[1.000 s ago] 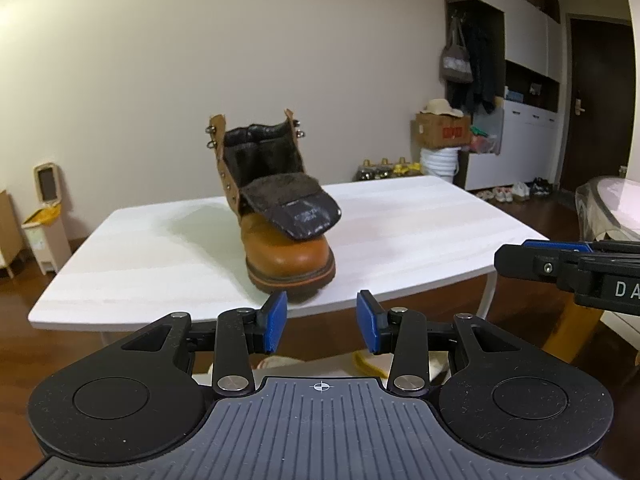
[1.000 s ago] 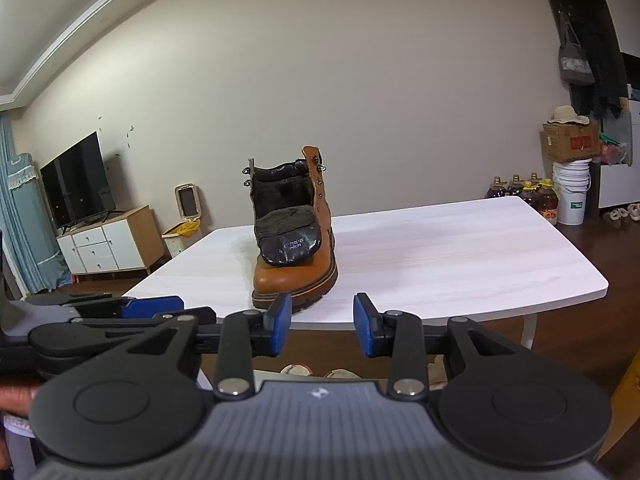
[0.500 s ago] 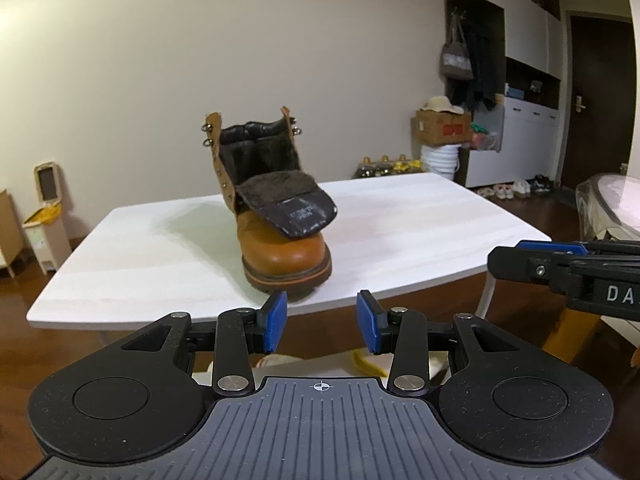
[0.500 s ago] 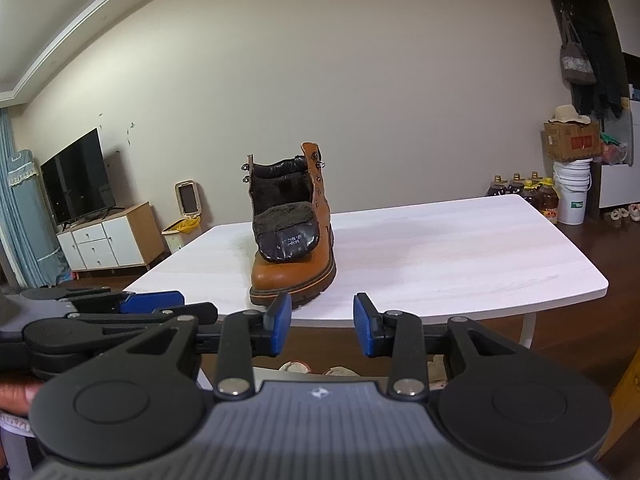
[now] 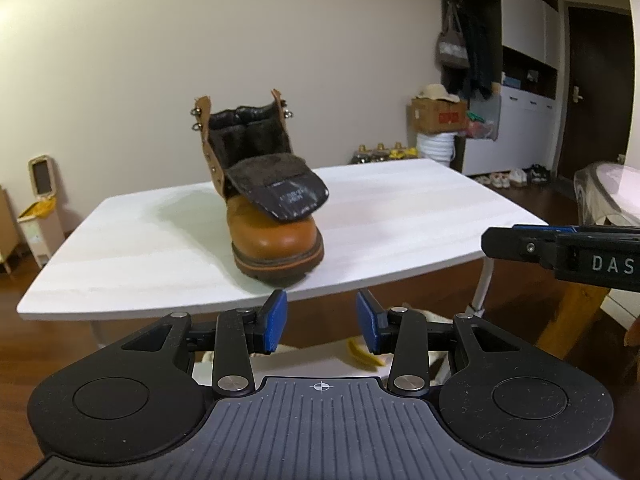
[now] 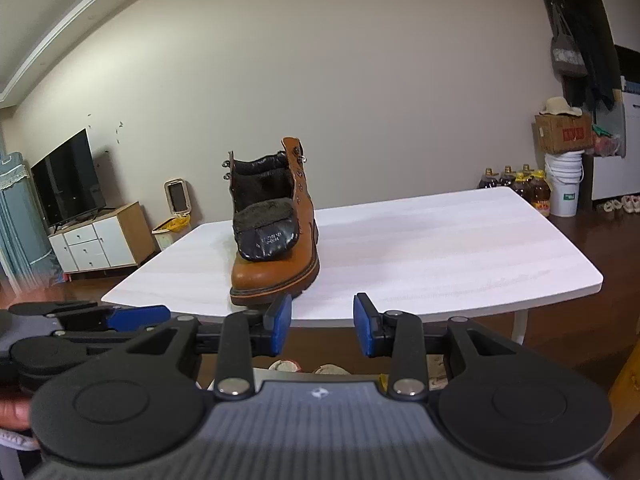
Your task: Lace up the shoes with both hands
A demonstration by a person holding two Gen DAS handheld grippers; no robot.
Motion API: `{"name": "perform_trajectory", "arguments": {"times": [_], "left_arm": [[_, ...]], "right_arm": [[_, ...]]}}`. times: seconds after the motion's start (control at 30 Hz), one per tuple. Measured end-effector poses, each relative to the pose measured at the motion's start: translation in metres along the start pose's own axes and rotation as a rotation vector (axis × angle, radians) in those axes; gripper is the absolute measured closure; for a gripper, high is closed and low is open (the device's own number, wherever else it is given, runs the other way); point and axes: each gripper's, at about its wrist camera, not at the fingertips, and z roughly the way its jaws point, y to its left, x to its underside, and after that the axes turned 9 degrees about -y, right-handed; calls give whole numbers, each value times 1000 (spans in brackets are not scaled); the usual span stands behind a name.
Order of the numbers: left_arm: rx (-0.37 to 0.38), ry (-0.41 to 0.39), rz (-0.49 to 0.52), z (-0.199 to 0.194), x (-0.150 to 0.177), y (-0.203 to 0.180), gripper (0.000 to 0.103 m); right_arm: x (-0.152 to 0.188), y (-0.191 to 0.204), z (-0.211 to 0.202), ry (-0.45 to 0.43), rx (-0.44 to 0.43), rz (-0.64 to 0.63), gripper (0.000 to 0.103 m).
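Tan boot (image 5: 272, 204) stands upright near the front edge of the white table (image 5: 400, 216), toe toward both cameras, dark tongue (image 5: 280, 196) flopped forward over the toe. No lace discernible in either view; print on the tongue too small to read.

Left gripper (image 5: 321, 322): blue pads (image 5: 276, 320) set wide apart, nothing between them, short of the table edge with the boot at 12 o'clock. Right gripper (image 6: 322, 322): same wide gap, empty, boot at 11 o'clock.

Left view only: the right gripper's side, cut off at 3 o'clock, lettering partial. Right view only: TV (image 6: 68, 178) on a cabinet (image 6: 96, 240) at 9 o'clock; the left gripper's body at 8 o'clock.
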Motion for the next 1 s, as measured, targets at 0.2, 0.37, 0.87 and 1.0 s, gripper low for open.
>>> {"name": "perform_trajectory", "arguments": {"times": [0.2, 0.37, 0.87, 1.0], "left_arm": [[16, 0, 9, 6, -4, -2, 61], [21, 16, 12, 17, -5, -1, 61], [-26, 69, 5, 37, -11, 15, 61], [-39, 79, -6, 36, -8, 26, 61]], "right_arm": [[-2, -4, 9, 5, 2, 11, 66], [-1, -8, 19, 17, 3, 21, 66], [-11, 1, 38, 39, -45, 10, 66], [-22, 10, 46, 29, -88, -28, 66]]}}
